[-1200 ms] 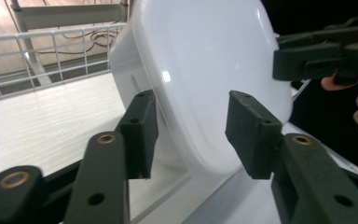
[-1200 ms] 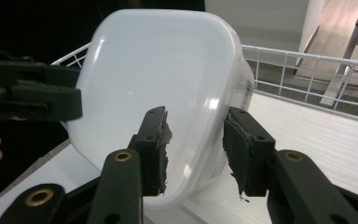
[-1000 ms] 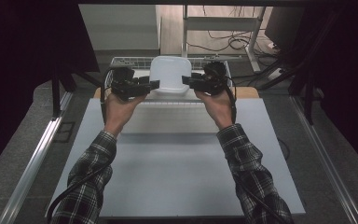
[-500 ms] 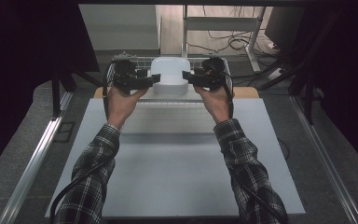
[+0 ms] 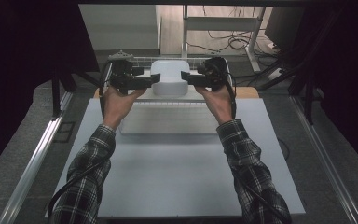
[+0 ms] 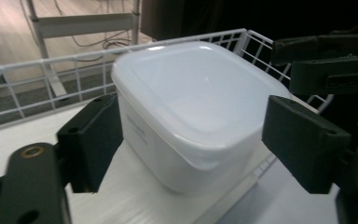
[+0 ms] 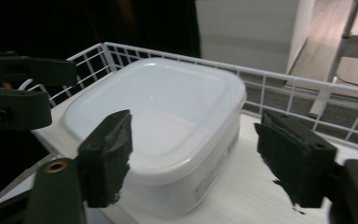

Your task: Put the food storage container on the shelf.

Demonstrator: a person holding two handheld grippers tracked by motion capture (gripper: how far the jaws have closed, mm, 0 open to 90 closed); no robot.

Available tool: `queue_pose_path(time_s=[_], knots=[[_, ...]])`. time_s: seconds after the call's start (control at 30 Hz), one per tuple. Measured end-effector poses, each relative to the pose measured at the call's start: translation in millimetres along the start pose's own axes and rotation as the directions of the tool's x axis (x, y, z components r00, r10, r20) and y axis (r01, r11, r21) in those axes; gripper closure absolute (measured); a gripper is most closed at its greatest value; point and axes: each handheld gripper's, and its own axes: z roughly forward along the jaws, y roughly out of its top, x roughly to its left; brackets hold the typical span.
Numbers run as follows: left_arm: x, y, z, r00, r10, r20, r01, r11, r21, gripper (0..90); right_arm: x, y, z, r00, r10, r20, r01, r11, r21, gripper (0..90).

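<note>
- High view: nearest the camera, two plaid sleeves reach forward over the bare white table (image 5: 177, 172); this part is clear, so the arms have room to work.
- Farther on, a pale flat tray (image 5: 168, 119) lies on the table under the wrists, just in front of the container.
- Beyond it, each hand holds a gripper, one at each side of a white lidded container (image 5: 169, 78). The left gripper (image 5: 154, 79) comes in from the container's left and the right gripper (image 5: 183, 77) from its right, probably so the two can steady or lift it together.
- Left gripper view: the jaws stand wide, one pad close beside the container's near wall, the other off past its corner; they do not close on it.
- Right gripper view: these jaws are also spread wide on either side of a corner of the container, with clear gaps, so nothing is held.
- Farthest, the container sits on a pale surface inside a white wire basket (image 7: 307, 88), lid on and upright. The basket's low rail rises behind it, which may be why the approach is from the sides.
</note>
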Motion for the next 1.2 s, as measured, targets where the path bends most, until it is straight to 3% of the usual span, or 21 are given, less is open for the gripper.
queue_pose_path(time_s=[0.23, 0.47, 1.1, 1.2], knots=[[-3.9, -13.2, -6.1, 0.9991, 0.011, 0.041, -0.011, 0.9999, 0.004, 11.5, 2.5, -12.9, -7.6, 0.9985, -0.034, -0.043, 0.035, 0.999, 0.01, 11.4], [-6.9, -25.8, -10.2, 0.9974, 0.024, 0.068, -0.026, 0.9994, 0.022, 7.0, 9.7, -27.3, -11.7, 0.996, -0.074, -0.05, 0.076, 0.997, 0.03, 6.9], [-14.6, -66.9, -19.6, 0.9953, 0.077, 0.06, -0.077, 0.997, 0.002, 2.8, 19.0, -50.0, -19.5, 0.988, -0.129, -0.085, 0.134, 0.99, 0.053, 3.5], [-18.6, -72.8, -22.2, 0.9929, 0.105, 0.055, -0.106, 0.9944, 0.008, 3.4, 19.9, -55.8, -21.6, 0.9861, -0.137, -0.093, 0.143, 0.988, 0.062, 3.2]])
